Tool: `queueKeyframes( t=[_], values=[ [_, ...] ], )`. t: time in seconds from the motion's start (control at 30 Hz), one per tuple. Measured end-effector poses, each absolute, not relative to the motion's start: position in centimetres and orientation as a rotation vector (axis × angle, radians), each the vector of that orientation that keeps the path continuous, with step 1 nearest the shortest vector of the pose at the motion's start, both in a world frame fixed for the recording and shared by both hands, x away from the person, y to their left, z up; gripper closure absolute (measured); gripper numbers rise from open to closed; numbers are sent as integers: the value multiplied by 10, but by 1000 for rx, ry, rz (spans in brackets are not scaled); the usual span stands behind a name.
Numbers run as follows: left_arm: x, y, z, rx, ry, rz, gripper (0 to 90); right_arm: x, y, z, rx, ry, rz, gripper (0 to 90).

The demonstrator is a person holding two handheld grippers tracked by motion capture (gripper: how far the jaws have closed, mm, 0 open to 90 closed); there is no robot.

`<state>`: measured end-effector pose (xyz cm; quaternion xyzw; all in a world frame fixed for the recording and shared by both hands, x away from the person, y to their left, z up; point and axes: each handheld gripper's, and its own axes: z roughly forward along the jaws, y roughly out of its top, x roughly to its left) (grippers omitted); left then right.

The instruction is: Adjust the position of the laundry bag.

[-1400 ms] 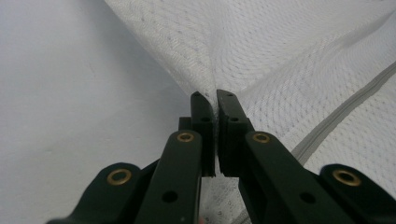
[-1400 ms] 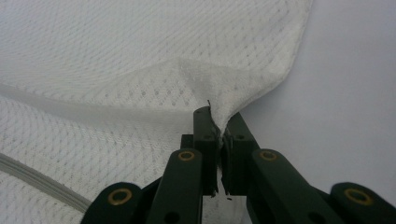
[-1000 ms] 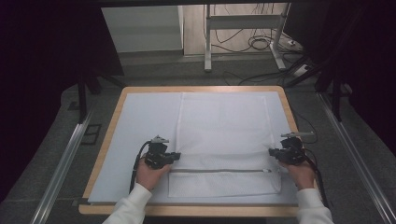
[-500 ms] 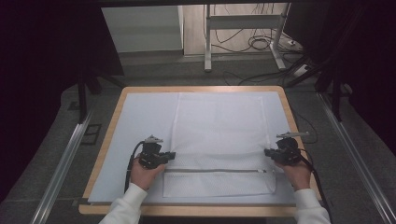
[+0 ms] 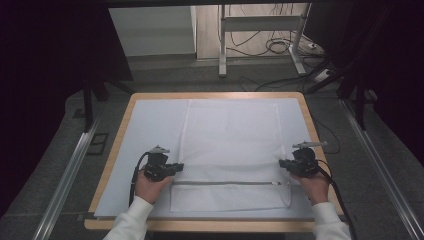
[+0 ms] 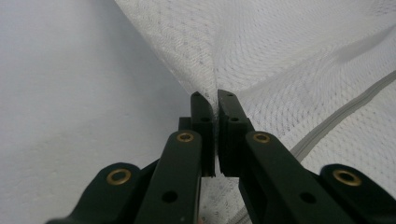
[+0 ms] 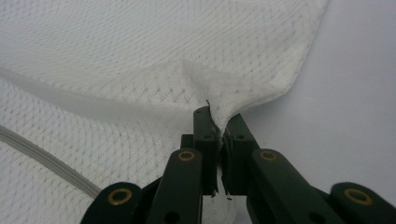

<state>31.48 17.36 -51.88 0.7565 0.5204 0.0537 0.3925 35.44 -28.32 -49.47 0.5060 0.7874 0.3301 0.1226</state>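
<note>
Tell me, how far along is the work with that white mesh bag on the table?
Done: the white mesh zip bag lies spread on the pale-topped wooden table, its grey zipper across the near part. In hand: the left gripper and right gripper each pinch a side edge of the mesh. Left, probably: folding it, since no fold shows yet.

Both forearms enter from the near edge, sleeves white. Left claw (image 5: 176,166) points inward toward the right, jaws pinched together. Right claw (image 5: 283,163) points inward toward the left, jaws likewise pinched. Hands level with each other, well apart
</note>
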Motion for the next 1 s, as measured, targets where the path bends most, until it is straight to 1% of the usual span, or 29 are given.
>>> queueKeyframes(
  t=[0.77,1.0],
  values=[
    [309,198,-518,1904,1352,146,879,355,-263,-498,1458,2338,1004,848],
    [305,210,-519,1891,1374,153,879,353,-247,-497,1413,2359,992,848]
  ],
)
